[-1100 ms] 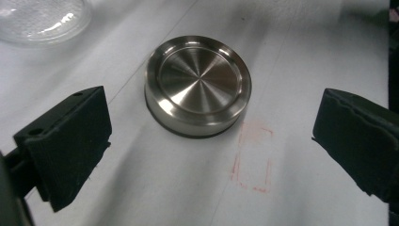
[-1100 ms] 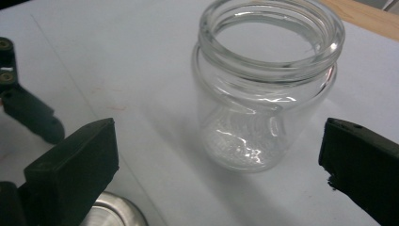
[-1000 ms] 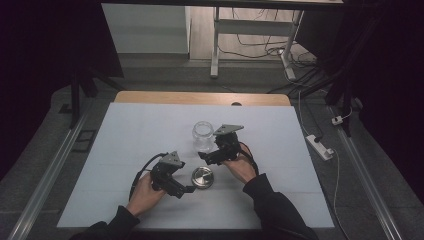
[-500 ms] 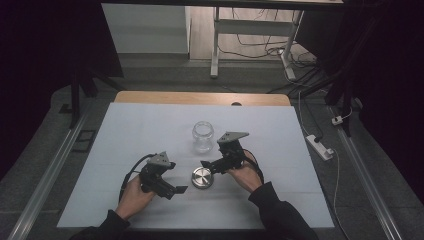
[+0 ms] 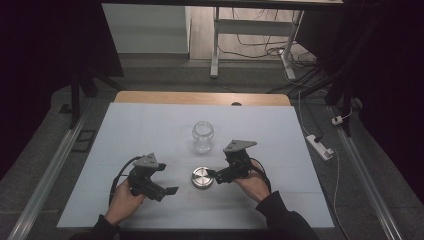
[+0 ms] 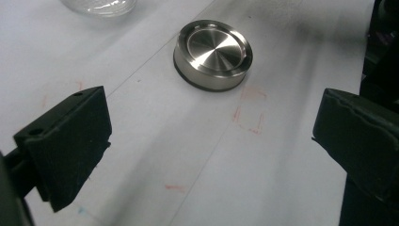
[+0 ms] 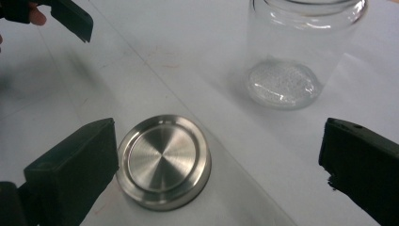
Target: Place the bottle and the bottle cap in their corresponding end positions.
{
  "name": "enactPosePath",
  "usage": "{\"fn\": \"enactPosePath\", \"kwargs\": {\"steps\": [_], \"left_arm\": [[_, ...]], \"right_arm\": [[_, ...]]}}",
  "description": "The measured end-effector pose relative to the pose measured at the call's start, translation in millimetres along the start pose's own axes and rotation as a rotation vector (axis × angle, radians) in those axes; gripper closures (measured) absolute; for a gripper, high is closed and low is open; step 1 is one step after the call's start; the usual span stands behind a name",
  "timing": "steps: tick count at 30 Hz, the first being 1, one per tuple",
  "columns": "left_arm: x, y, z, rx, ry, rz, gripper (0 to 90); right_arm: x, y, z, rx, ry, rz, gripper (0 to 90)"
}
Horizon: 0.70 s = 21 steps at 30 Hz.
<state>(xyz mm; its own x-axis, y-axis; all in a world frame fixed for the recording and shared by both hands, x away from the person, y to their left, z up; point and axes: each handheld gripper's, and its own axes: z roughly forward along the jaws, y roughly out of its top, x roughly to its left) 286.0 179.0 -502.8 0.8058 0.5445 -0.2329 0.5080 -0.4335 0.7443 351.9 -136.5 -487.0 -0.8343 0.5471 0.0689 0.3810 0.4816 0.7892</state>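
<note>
Metal lid (image 5: 202,177) lies flat on the white table (image 5: 150,125) in the high view, near the front edge and roughly midway between your two hands, with the clear glass jar (image 5: 203,136) standing upright just beyond it, open-mouthed and apart from the lid. Your left gripper (image 5: 166,190) sits to the left of the lid, a little nearer to you, its tips pointing right toward it without touching. Your right gripper (image 5: 214,175) is on the right side, its tips just beside the lid's right rim; from here you cannot tell whether they touch it. In the left gripper view, your left gripper (image 6: 209,141) has its jaws spread wide with nothing between them but bare table marked with faint red scuffs; the lid (image 6: 212,54) rests farther off, top face up, and the base of the jar (image 6: 100,5) shows at the far left edge. In the right gripper view, your right gripper (image 7: 216,160) is also spread wide and holds nothing; the lid (image 7: 163,161) lies low between the jaws, just beside the left one, and the jar (image 7: 301,52) stands beyond, toward the right jaw. Your left gripper's (image 7: 70,16) dark tip shows at the far upper left.
</note>
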Motion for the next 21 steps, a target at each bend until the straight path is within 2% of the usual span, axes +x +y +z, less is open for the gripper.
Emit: {"fn": "enactPosePath", "kwargs": {"steps": [14, 21], "left_arm": [[4.3, -23.4, -20.6, 0.029, 0.062, -0.065, 0.0], [4.4, -35.5, -31.4, 0.017, 0.08, -0.1, 0.0]], "right_arm": [[-3.2, -27.4, -25.2, 0.052, -0.041, 0.027, 0.0], [-6.3, -40.5, -38.8, 0.07, -0.069, 0.04, 0.0]]}}
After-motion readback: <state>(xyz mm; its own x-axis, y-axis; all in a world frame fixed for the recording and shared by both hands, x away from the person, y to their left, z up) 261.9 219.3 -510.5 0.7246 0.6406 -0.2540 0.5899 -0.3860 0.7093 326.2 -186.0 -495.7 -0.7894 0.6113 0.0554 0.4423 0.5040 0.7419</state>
